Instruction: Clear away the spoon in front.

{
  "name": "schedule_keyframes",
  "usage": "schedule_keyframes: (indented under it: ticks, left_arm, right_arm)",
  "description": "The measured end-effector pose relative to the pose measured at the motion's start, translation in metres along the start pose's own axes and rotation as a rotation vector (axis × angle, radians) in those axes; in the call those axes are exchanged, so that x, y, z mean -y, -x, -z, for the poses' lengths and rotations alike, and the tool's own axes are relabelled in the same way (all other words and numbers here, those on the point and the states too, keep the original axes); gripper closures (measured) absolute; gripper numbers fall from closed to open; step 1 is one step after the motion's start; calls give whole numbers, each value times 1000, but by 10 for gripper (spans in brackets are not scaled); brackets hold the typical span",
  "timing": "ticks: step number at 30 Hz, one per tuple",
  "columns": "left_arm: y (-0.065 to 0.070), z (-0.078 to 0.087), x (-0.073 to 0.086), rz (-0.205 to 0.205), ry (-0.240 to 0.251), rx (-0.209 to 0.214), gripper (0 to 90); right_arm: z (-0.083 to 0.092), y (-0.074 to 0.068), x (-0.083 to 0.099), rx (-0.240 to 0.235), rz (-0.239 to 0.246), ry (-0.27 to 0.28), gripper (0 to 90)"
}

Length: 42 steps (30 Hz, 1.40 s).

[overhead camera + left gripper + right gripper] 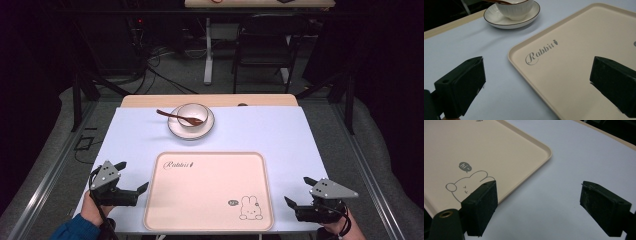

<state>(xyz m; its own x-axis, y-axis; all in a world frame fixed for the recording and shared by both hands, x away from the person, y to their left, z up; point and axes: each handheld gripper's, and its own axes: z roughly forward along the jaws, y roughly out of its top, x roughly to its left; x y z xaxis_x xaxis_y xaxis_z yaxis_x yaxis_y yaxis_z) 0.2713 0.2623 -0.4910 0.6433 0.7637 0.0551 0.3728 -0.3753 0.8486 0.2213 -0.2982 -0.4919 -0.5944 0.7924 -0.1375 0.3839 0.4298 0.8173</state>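
two claws released, empty, flanking the tray (pixel 210 192): left claw (pixel 131 181) just off its left edge, right claw (pixel 298 191) off its right. cup (pixel 192 114) on saucer (pixel 174 129) beyond the tray's far edge, probably nearer left.

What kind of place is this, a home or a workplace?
Probably a lab or recording studio: dark curtained surroundings, loose black cables on the floor, a metal-legged desk behind, and a staged white-covered table with a beige rabbit-print plastic tray.
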Motion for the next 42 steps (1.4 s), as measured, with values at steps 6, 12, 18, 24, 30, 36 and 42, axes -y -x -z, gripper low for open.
schedule_keyframes:
  ticks: [6,12,18,24,30,36,42]
  left_arm:
    - [0,-1,0,8,-13,-3,0]
    - [-1,-1,0,21,-10,-8,0]
    - [3,-3,-4,17,-7,0,0]
    - [-1,-5,-6,43,10,-26,0]
    - [-8,-10,-11,65,23,-62,0]
    - [-8,-21,-17,81,35,-56,0]
    - [-10,-32,-22,103,42,-66,0]
  right_arm:
    - [1,0,0,-2,1,4,139]
    - [0,0,0,-3,-1,4,139]
    - [-1,0,0,-2,-3,2,139]
    - [-2,1,-1,-4,1,0,138]
    - [-2,0,-1,-8,3,-2,139]
    - [-3,0,-2,-8,6,-2,139]
    - [-2,0,-1,-8,5,2,139]
